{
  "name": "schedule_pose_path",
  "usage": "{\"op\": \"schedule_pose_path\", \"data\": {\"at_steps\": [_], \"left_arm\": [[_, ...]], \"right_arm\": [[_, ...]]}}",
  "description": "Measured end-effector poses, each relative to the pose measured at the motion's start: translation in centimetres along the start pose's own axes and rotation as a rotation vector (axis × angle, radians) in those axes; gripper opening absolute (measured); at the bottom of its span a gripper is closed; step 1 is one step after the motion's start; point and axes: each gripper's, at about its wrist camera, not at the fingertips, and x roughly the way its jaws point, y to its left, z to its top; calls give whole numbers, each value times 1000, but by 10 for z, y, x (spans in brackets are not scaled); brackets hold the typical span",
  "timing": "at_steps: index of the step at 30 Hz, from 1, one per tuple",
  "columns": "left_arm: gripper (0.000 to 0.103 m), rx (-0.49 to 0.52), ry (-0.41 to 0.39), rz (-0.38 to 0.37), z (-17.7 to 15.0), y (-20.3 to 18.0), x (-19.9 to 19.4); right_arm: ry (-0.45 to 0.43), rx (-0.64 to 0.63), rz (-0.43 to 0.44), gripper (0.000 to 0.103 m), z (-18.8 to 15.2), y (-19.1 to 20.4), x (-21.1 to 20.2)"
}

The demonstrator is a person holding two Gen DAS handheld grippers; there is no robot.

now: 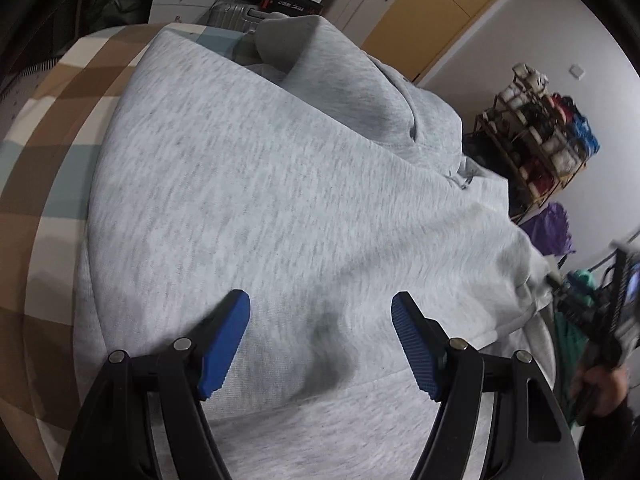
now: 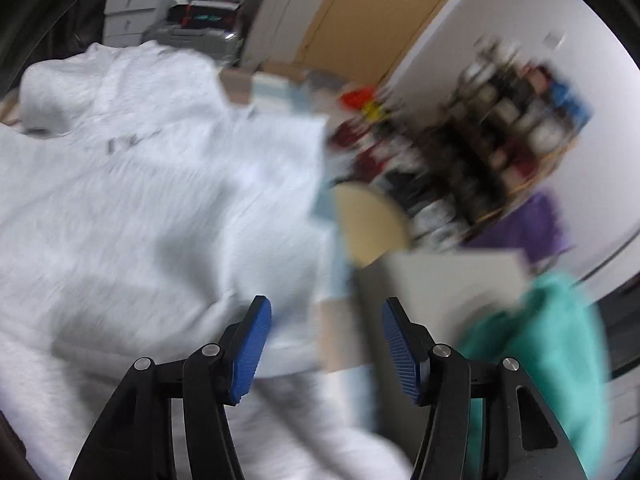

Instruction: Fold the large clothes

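Observation:
A light grey hoodie (image 1: pixel 280 200) lies spread flat on a table covered in a checked cloth (image 1: pixel 52 140), its hood (image 1: pixel 340 64) at the far end. My left gripper (image 1: pixel 320 344) hovers over the hoodie's near part, open, with only the flat fabric beneath its blue pads (image 1: pixel 224 348). The right wrist view is blurred. There my right gripper (image 2: pixel 326 352) is open over the hoodie's (image 2: pixel 140 200) right edge, with nothing pinched between the pads. A hand (image 1: pixel 600 388) shows at the right edge of the left wrist view.
A wooden rack of yarn spools (image 1: pixel 540 140) stands by the white wall on the right, with purple cloth (image 1: pixel 556 228) below it. A teal garment (image 2: pixel 560 340) lies near right. A beige round seat (image 2: pixel 372 224) sits off the table's edge. A suitcase (image 1: pixel 236 16) and white drawers stand behind.

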Motion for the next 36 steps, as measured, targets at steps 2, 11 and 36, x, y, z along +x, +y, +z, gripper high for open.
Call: {"op": "schedule_pose_path", "data": {"at_steps": [2,11,36], "left_arm": [[69,2,4,16,2,-1,2],[69,135,-4,176,-4,-25,14],[71,-116,-63,27,52,49,-15]], "right_arm": [[-35,51,80,68,13,-3,-15],[106,0,408,66,45,91,14],[-20,80,379,68,22,49,24]]}}
